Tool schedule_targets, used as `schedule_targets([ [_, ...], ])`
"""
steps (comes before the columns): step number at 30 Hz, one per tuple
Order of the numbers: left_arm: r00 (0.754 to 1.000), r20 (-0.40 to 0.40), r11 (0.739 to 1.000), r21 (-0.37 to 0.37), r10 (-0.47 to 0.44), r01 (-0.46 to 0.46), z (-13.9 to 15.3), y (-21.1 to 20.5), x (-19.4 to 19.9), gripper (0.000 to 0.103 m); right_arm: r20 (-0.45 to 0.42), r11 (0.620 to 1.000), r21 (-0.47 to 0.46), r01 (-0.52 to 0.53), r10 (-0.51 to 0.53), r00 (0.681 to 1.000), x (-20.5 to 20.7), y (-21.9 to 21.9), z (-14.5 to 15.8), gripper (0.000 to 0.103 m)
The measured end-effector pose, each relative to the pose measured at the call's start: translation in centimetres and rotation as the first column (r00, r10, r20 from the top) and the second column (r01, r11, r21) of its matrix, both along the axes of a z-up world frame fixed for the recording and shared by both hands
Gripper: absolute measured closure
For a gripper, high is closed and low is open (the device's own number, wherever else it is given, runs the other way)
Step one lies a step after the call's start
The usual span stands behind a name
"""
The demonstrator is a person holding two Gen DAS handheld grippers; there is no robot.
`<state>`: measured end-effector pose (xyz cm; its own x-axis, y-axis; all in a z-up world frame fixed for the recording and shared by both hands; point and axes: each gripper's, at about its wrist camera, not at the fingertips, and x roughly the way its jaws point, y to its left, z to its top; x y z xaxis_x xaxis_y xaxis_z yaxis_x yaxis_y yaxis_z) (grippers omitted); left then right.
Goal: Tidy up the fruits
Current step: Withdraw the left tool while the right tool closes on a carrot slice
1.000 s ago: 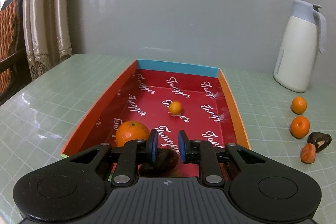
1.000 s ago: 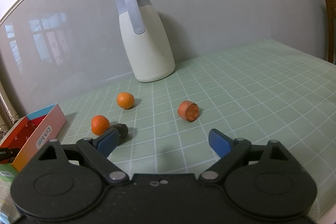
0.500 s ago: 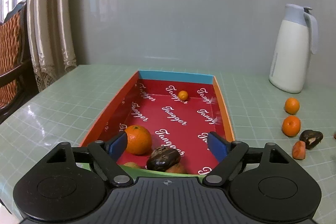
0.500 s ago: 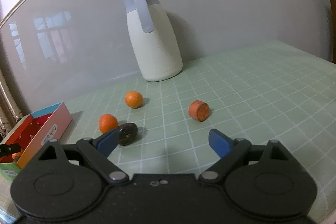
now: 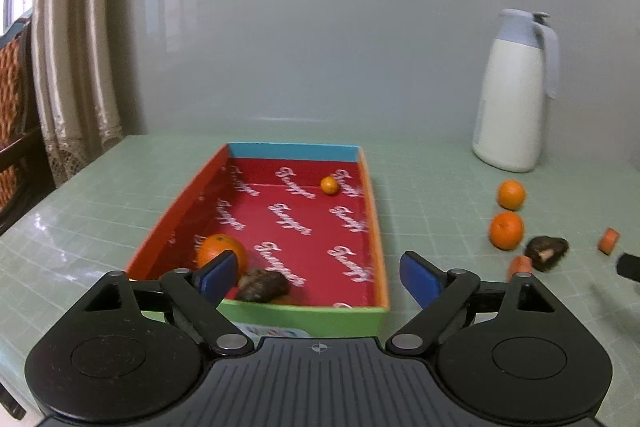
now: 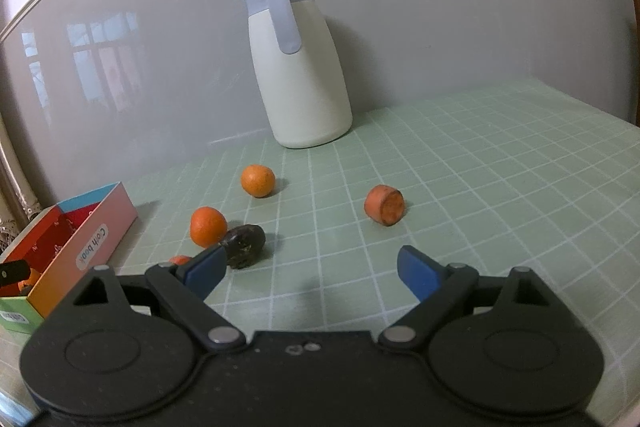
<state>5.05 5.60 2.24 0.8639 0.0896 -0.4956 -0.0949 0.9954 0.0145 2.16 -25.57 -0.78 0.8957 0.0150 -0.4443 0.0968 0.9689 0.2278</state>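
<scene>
A box (image 5: pixel 304 315) with a red inside holds a big orange (image 5: pixel 218 251), a dark brown fruit (image 5: pixel 262 285) at its near end and a small orange (image 5: pixel 330 185) at the far end. My left gripper (image 5: pixel 318 275) hovers just before the box's near wall, jaws opening, nothing pressed between them. To the right on the table lie two oranges (image 6: pixel 258 180) (image 6: pixel 208 225), another dark fruit (image 6: pixel 244 245), an orange chunk (image 6: pixel 384 205) and a smaller orange piece (image 6: pixel 180 259). My right gripper (image 6: pixel 312 269) stands open and empty just short of them.
A white jug (image 6: pixel 298 75) with a grey lid stands by the wall behind the loose fruit. The green gridded table (image 6: pixel 480 187) stretches off to the right. Curtains (image 5: pixel 76 47) and a chair (image 5: pixel 12 99) are at the far left.
My left gripper opened and let go of the dark fruit, which now lies in the box, then drew back and up. The right gripper edged slightly nearer the loose fruit, still open.
</scene>
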Motion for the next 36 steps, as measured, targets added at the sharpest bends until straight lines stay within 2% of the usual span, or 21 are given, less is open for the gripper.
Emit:
schedule_targets([
  [9, 0.999, -0.001, 0.998, 0.026, -0.051, 0.051, -0.8, -2.4, -2.5, 0.01, -0.003, 1.0, -0.002, -0.014, 0.014, 1.0, 0.3, 0.4, 0.0, 0.011],
  [15, 0.999, -0.015, 0.999, 0.027, -0.045, 0.045, -2.1, -2.2, -4.0, 0.009, -0.009, 0.999, -0.019, -0.051, 0.05, 0.999, 0.9, 1.9, -0.1, 0.011],
  [30, 0.998, -0.014, 0.998, 0.009, 0.067, -0.067, -3.7, 2.3, -4.6, 0.009, -0.049, 0.982, -0.068, -0.176, 0.173, 0.984, 4.0, 8.1, -0.4, 0.012],
  [36, 0.99, -0.015, 0.991, -0.01, 0.137, -0.137, -4.1, 4.7, -5.1, 0.009, -0.105, 0.978, -0.072, -0.197, 0.189, 0.976, 5.8, 9.8, -1.1, 0.023],
])
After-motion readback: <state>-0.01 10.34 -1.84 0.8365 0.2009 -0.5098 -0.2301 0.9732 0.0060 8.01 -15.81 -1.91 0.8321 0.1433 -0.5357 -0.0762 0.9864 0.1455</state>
